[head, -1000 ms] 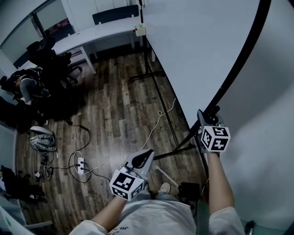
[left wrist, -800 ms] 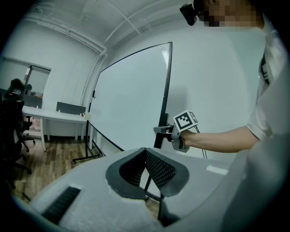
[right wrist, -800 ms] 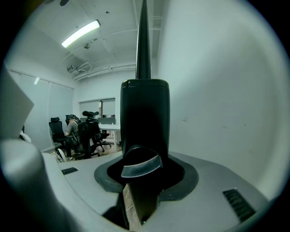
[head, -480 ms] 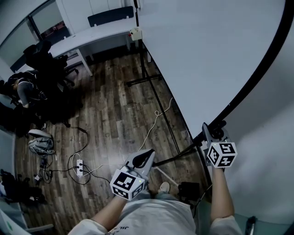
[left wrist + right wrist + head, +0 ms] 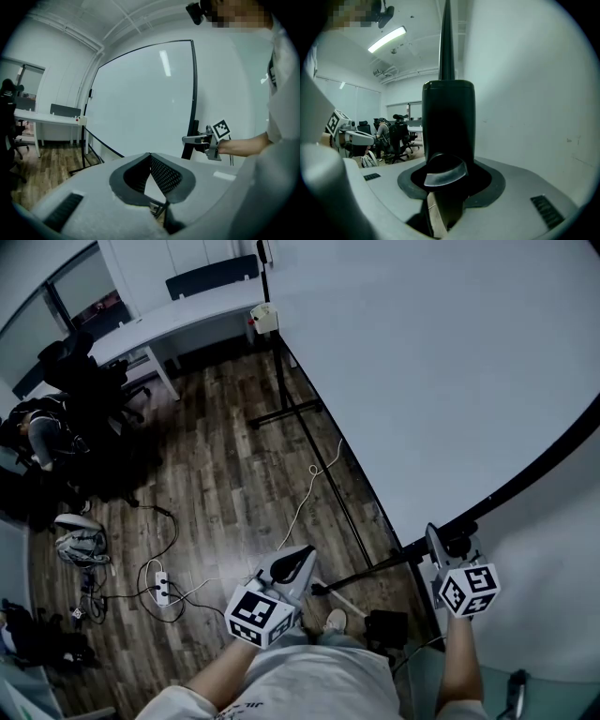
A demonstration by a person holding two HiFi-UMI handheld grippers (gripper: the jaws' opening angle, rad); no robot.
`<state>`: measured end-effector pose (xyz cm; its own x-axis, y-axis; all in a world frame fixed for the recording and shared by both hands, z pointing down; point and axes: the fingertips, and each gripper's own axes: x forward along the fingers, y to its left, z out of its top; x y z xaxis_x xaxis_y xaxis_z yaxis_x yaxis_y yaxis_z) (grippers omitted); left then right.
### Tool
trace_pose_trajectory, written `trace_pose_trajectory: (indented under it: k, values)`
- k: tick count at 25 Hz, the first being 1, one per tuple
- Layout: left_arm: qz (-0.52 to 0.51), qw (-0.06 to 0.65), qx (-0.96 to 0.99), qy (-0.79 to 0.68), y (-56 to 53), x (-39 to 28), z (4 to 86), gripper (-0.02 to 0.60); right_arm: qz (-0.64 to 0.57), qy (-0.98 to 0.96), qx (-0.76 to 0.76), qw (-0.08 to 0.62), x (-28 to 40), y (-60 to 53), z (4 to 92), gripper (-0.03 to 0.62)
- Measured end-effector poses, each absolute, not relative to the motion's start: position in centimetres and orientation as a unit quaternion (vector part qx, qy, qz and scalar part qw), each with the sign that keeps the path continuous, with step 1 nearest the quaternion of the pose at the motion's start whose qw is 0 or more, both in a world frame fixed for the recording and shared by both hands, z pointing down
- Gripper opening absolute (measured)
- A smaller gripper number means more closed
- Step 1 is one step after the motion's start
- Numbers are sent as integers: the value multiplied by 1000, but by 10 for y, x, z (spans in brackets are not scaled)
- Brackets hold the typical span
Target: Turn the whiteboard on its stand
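Note:
The large whiteboard (image 5: 422,362) fills the upper right of the head view, with its black frame edge (image 5: 534,470) running down to my right gripper (image 5: 441,542). That gripper is shut on the frame's black end piece (image 5: 448,122), which stands upright between its jaws in the right gripper view. The stand's black legs (image 5: 323,460) rest on the wooden floor below the board. My left gripper (image 5: 302,561) hangs by my waist, shut and holding nothing. Its own view shows the whiteboard (image 5: 140,103) face-on and the right gripper (image 5: 188,139) at its edge.
A white desk (image 5: 178,315) and dark office chairs (image 5: 89,371) stand at the far left, with a seated person (image 5: 33,432) beside them. A power strip (image 5: 161,582) and cables lie on the floor. A pale wall (image 5: 553,568) is close on my right.
The whiteboard has swung round, its black edge moving right and down. My right gripper went down and right with it, still shut on the frame. The left gripper has stayed put.

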<state>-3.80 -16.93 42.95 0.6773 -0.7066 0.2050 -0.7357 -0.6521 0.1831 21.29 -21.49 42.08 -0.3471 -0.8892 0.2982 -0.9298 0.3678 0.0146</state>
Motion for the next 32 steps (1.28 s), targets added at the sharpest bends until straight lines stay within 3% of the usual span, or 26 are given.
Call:
trace_pose_trajectory:
  k: [22,25,32]
  values:
    - [55,123,920,-367,-161,-19,423,11,51,-817,564,112,232,-177,415,161]
    - [57,125,922,-362,-160,-19,422,11,50,-811,572,112,232,-173,411,207]
    - [62,125,930,-339,-158,-4,426,11,65,-796,594,99,244,-143,411,233]
